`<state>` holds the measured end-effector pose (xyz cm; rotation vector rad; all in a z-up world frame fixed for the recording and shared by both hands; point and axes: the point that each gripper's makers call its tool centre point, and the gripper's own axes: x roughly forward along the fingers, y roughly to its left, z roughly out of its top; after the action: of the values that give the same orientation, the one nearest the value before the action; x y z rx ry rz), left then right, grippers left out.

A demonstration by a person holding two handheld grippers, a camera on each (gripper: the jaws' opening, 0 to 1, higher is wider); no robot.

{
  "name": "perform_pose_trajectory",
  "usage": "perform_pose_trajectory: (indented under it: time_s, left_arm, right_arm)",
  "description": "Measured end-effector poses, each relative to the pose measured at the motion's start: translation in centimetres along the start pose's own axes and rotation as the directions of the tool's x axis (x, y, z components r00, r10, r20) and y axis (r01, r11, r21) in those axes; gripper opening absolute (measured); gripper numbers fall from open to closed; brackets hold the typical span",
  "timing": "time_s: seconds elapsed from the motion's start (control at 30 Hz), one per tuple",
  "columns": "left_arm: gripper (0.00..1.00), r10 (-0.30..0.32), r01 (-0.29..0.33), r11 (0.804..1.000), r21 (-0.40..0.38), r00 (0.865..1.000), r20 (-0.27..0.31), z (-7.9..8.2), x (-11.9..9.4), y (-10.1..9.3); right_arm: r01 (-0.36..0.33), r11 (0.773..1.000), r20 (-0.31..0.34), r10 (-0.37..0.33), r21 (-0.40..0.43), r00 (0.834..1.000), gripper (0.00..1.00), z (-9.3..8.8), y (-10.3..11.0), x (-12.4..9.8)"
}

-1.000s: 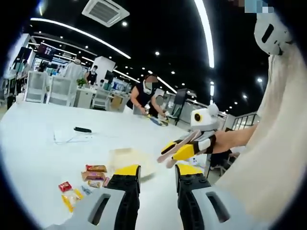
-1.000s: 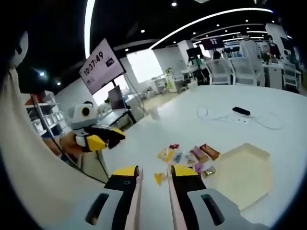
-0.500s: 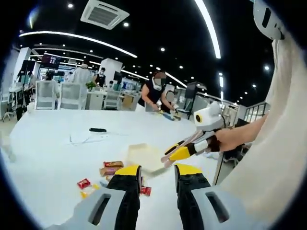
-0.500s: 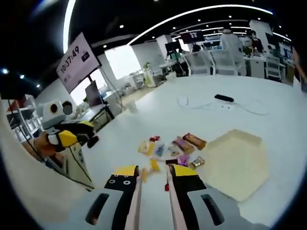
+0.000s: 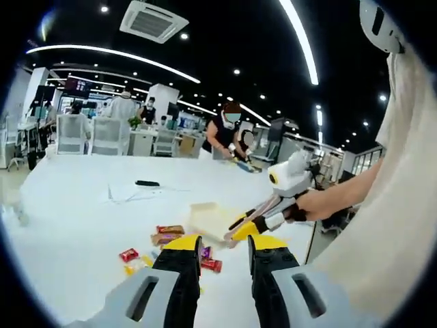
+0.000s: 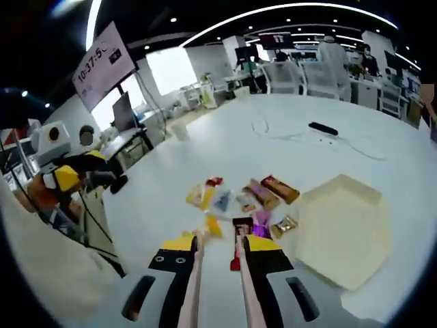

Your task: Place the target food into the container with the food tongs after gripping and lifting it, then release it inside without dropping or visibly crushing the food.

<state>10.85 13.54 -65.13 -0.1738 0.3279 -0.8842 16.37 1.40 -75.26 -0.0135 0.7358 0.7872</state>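
Tongs (image 6: 217,287), held in the right tool (image 6: 218,249) with tips slightly apart, should be lowered squarely over one snack (image 6: 213,224), then closed gently.

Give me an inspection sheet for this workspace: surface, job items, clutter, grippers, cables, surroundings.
Surface: white table, wide and mostly bare.
Job's things: beige hexagonal container, nothing in it; loose pile of wrapped snacks beside it on the table; tongs run as pale blades along the right gripper's jaws, nothing held between them.
Clutter: small black device far across the table.
Grippers: right gripper over the snacks, its jaws a narrow gap apart; left gripper with its jaws apart, empty, held short of the pile.
Cables: thin white cable trailing near the black device.
Surroundings: open office, white chairs, people at a far table, wall clock screen.
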Motion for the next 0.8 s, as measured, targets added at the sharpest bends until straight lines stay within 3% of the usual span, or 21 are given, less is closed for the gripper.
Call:
perform_pose_trajectory:
  time_s: [0.27,0.8]
  left_arm:
    - [0.26,0.009,-0.009,1.000,-0.006,1.000,0.008,0.2,0.0,0.6]
    - [0.25,-0.013,0.013,1.000,-0.015,1.000,-0.015,0.0,1.3,1.4]
  right_arm:
    - [0.019,0.998,-0.067,-0.023,-0.059,0.997,0.26,-1.4,-0.2,2.1]
    - [0.057,0.993,-0.132,-0.070,-0.100,0.989,0.26,-2.0,-1.8,6.1]
